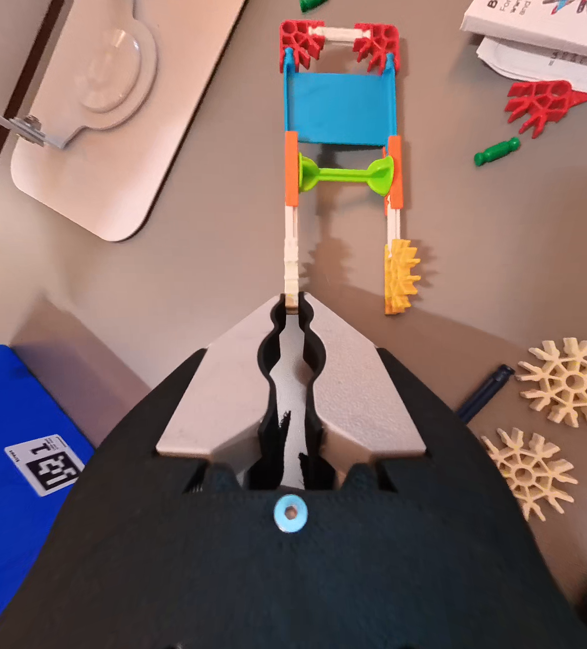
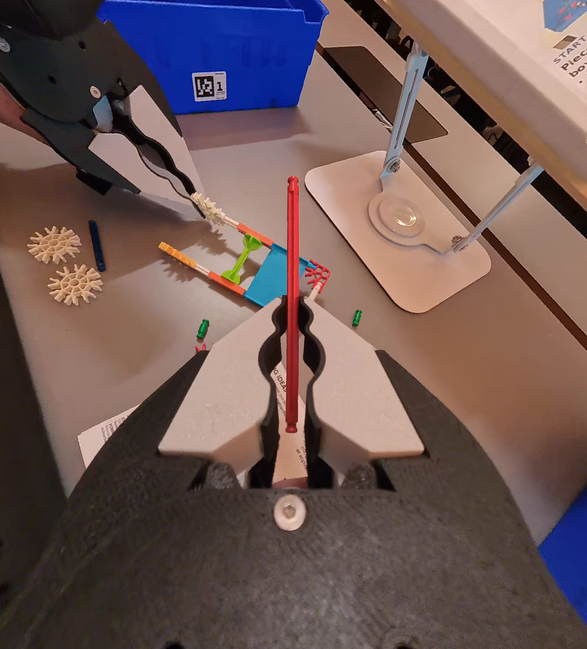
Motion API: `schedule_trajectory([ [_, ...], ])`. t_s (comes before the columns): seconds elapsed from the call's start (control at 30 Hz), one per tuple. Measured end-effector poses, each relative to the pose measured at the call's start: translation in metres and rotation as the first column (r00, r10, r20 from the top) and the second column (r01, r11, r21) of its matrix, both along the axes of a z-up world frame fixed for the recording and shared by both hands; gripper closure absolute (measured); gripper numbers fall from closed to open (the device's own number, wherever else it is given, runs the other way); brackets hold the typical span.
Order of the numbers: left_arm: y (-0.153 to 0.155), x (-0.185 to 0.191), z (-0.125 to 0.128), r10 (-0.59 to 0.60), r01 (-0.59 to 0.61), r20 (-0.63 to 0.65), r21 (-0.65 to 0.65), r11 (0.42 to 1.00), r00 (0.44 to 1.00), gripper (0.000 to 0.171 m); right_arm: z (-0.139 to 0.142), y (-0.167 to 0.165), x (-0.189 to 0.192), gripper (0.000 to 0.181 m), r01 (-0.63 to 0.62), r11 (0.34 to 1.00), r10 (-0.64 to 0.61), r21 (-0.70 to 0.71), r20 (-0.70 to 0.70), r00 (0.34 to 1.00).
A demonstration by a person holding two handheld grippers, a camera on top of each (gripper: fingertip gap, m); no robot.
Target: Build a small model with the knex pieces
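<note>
Your left gripper (image 1: 292, 305) has its jaws clenched on the cream snowflake connector (image 2: 208, 208) at the near end of the toy frame (image 1: 341, 116), pinning it against the grey surface (image 1: 197, 267). Your right gripper (image 2: 292, 305) is closed on a long red rod (image 2: 292, 246) — held lengthwise, just above the frame's blue panel (image 2: 271, 277). Two loose cream connectors (image 2: 55, 244) lie left of it.

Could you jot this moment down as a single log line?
left gripper: shut on cream snowflake connector of colourful plastic toy frame | right gripper: shut on long red plastic rod, above frame
</note>
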State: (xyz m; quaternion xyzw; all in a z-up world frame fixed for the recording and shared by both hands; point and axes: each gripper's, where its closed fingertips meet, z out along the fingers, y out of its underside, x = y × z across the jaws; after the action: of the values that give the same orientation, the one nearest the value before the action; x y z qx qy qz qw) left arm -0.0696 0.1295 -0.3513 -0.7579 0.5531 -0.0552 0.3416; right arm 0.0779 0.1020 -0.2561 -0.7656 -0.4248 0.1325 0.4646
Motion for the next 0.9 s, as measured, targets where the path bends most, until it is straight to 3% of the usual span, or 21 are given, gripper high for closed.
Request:
schedule_trajectory([
  [0.23, 0.02, -0.005, 0.039, 0.103, -0.119, 0.207, 0.067, 0.991, 0.973, 0.167, -0.002, -0.002, -0.006, 0.179, -0.021, 1.0, 0.02, -0.019, -0.034, 0.999],
  [0.47, 0.034, -0.008, 0.074, 0.17, -0.221, 0.447, 0.065, 0.973, 0.878, 0.167, -0.014, -0.009, -0.027, 0.179, -0.081, 0.994, 0.077, -0.076, -0.049, 0.996],
  [0.7, 0.034, 0.002, 0.091, 0.151, -0.243, 0.53, 0.107, 0.964, 0.834, 0.168, -0.023, -0.015, -0.049, 0.179, -0.12, 0.987, 0.116, -0.103, -0.046, 0.992],
  [0.9, 0.03, 0.012, 0.092, 0.122, -0.222, 0.534, 0.126, 0.967, 0.837, 0.168, -0.028, -0.012, -0.054, 0.179, -0.111, 0.987, 0.105, -0.117, -0.056, 0.993],
])
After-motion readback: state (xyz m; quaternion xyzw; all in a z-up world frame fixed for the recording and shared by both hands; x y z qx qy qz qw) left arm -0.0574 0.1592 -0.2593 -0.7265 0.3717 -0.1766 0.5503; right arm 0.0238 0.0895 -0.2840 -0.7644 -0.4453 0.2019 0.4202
